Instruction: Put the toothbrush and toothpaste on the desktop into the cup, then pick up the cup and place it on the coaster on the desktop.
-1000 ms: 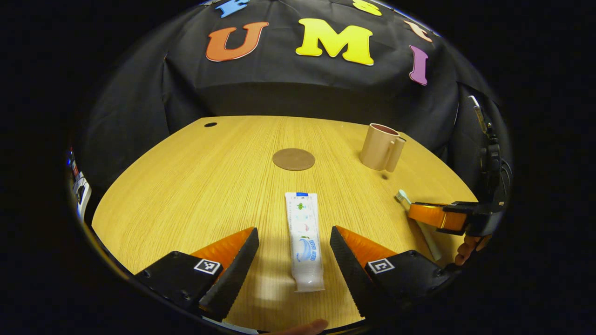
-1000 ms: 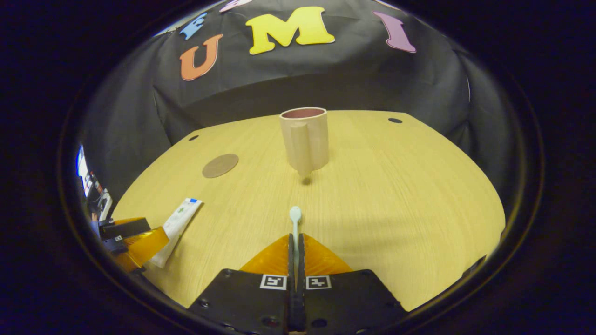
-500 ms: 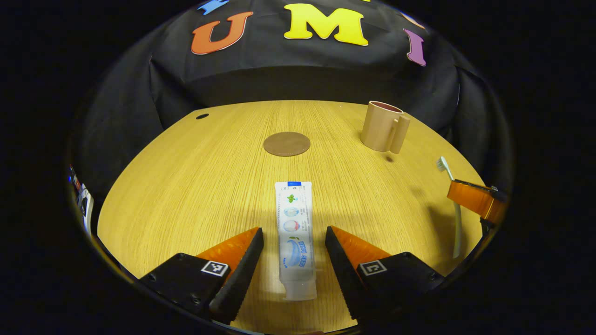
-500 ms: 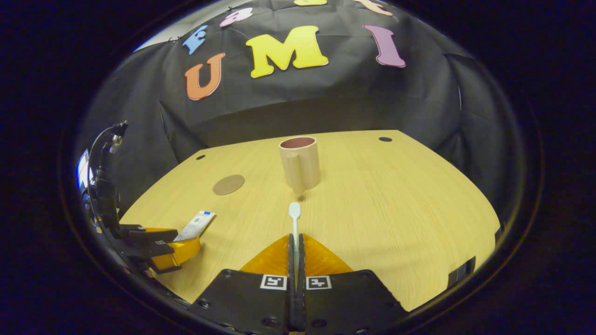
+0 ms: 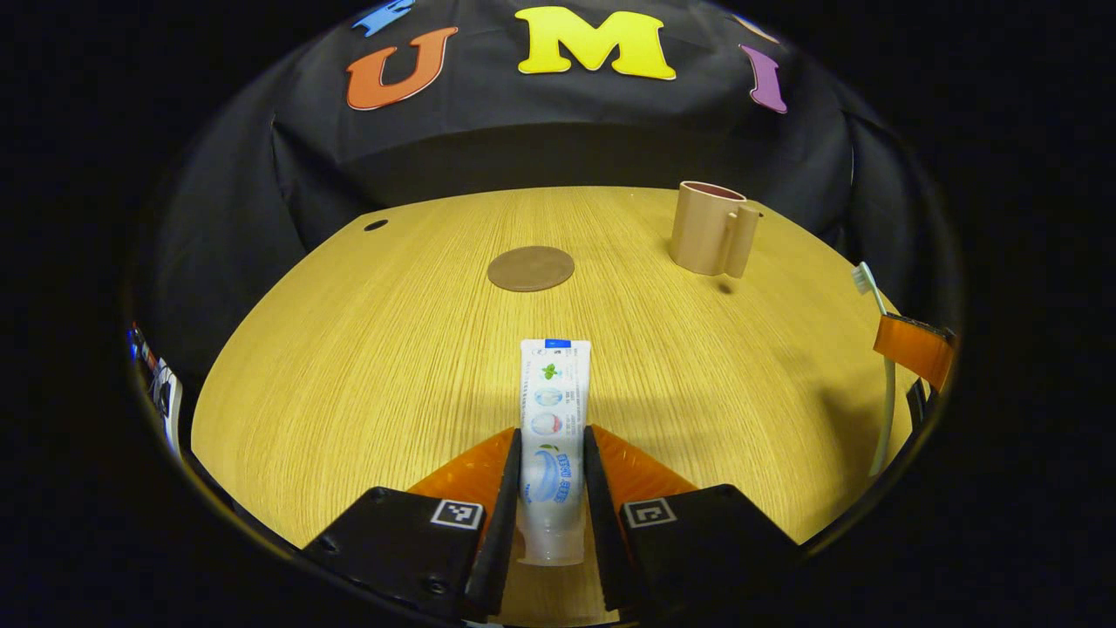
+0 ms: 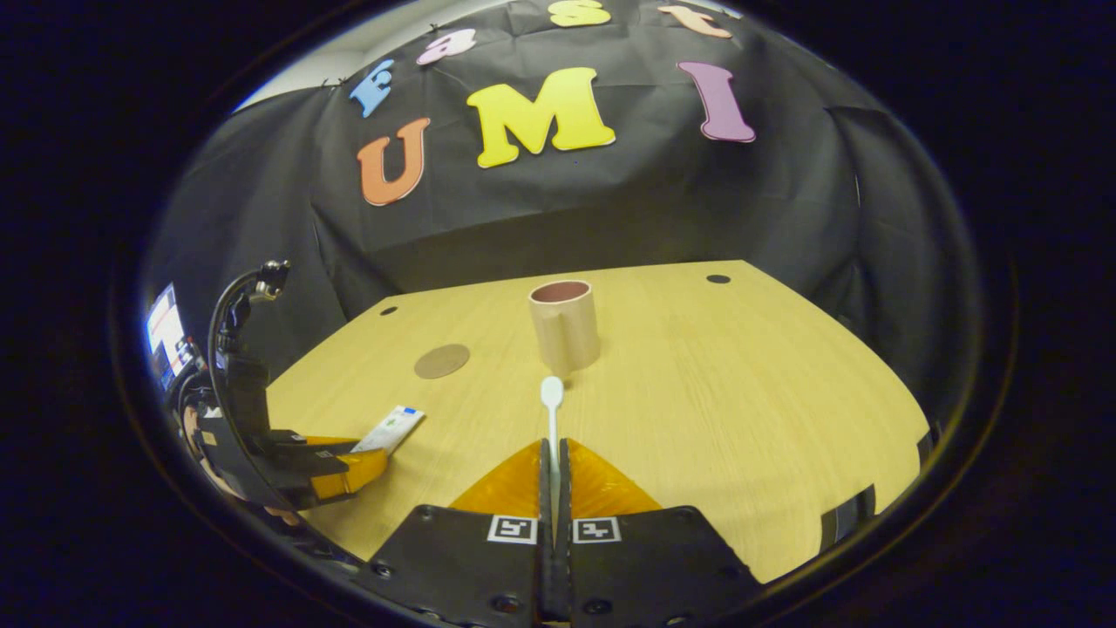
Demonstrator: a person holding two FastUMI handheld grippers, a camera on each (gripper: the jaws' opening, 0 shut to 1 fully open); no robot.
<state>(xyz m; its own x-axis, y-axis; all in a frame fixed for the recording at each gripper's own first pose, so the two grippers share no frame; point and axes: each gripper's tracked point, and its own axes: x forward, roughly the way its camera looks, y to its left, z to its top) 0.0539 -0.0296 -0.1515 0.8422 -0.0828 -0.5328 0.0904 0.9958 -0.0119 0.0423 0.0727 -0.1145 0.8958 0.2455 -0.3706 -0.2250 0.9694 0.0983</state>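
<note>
A white toothpaste tube lies flat on the wooden desktop, and my left gripper is shut on its lower half. My right gripper is shut on a pale toothbrush, held above the desk with its head pointing toward the tan cup. The cup stands upright at the far right in the left gripper view, handle toward me. A round brown coaster lies flat at mid-desk, and it shows as the coaster left of the cup. The right gripper with the toothbrush is at the right edge.
Small dark holes sit near the desk's far corners. The left gripper with the toothpaste and its cable sit at the desk's left edge in the right gripper view. Black cloth walls the booth behind the desk.
My left gripper's fingers have closed in from wide apart onto the toothpaste tube. My right gripper has risen with the toothbrush, lifting it off the desk.
</note>
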